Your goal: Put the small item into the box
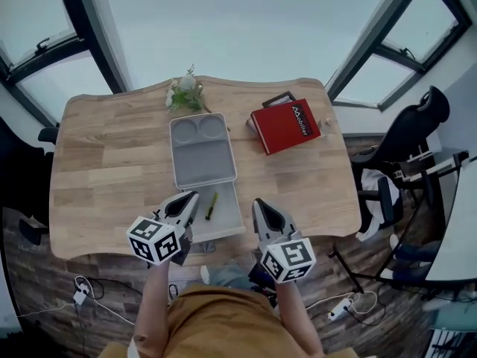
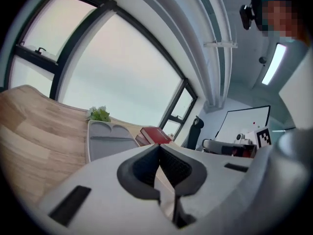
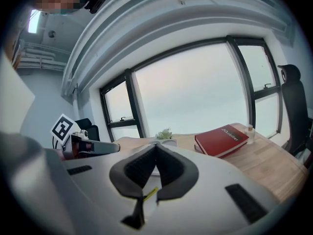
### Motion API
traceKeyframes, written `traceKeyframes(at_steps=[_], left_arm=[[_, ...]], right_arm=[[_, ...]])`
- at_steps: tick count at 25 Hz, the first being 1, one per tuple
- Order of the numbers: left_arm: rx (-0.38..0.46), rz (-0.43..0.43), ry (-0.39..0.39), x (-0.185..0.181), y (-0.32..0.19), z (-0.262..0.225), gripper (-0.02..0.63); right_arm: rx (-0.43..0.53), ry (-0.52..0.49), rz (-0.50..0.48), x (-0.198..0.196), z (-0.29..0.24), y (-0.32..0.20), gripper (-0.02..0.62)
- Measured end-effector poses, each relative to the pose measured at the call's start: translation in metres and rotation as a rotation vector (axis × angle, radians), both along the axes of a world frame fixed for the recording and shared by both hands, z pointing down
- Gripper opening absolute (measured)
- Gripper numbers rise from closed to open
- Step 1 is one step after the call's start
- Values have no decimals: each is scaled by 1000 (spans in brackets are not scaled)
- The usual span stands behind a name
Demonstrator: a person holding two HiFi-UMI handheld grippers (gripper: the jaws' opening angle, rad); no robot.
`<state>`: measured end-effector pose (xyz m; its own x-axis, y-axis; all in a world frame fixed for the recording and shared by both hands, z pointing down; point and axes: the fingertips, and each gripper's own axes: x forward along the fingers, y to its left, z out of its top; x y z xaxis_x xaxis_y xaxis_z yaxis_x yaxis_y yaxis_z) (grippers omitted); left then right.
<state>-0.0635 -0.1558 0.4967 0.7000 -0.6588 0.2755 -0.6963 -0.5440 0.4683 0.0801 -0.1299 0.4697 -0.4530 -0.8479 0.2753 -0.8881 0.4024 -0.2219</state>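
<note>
In the head view we see the wooden counter point(image 1: 112, 162) filling the middle of the frame. The grey box point(image 1: 226, 218) lies open near its lower edge, its lid point(image 1: 201, 159) folded back toward the top of the frame. The small item point(image 1: 212, 206), a thin dark-green stick, lies inside the lower half of the box, left of its middle. The left gripper point(image 1: 190, 198) is at the box's lower-left edge, and the right gripper point(image 1: 261, 204) is just beside its lower-right edge. In the left gripper view the fingers point(image 2: 142, 168) meet at the tips with nothing between them. In the right gripper view the fingers point(image 3: 138, 169) likewise touch at the tips and hold nothing. A red book point(image 1: 285, 125) lies to the upper right of the box, and a small plant point(image 1: 184, 93) stands just above the lid.
</note>
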Motion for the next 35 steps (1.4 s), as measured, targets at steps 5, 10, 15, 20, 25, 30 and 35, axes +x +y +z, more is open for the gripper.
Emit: traceKeyframes(at_steps=[5,10,15,20,25,30,35], left_arm=[[80,-32,-35,-10,12,-19,5],[151,-77,-69,-21,25,-33,5],[152,-88,-70,-22,36,-35,5],[162,-82,-71,-21,42,-39,5],[162,-80,-76,-20,43,-39,5],[150,-69,-72,-17,44,-37,5],[134,-53,-78,-13,42,-32,5]], right_arm=[[43,-5,-4,-3,-16,12,5],[63,-5,-10,-8,-24,27,3],[75,9,-14,-9,-26,37,3],[81,9,-17,-10,-27,42,3],[79,11,-25,-12,-27,42,3],[72,18,-28,-12,-25,42,3],[57,14,-43,-15,-23,41,3]])
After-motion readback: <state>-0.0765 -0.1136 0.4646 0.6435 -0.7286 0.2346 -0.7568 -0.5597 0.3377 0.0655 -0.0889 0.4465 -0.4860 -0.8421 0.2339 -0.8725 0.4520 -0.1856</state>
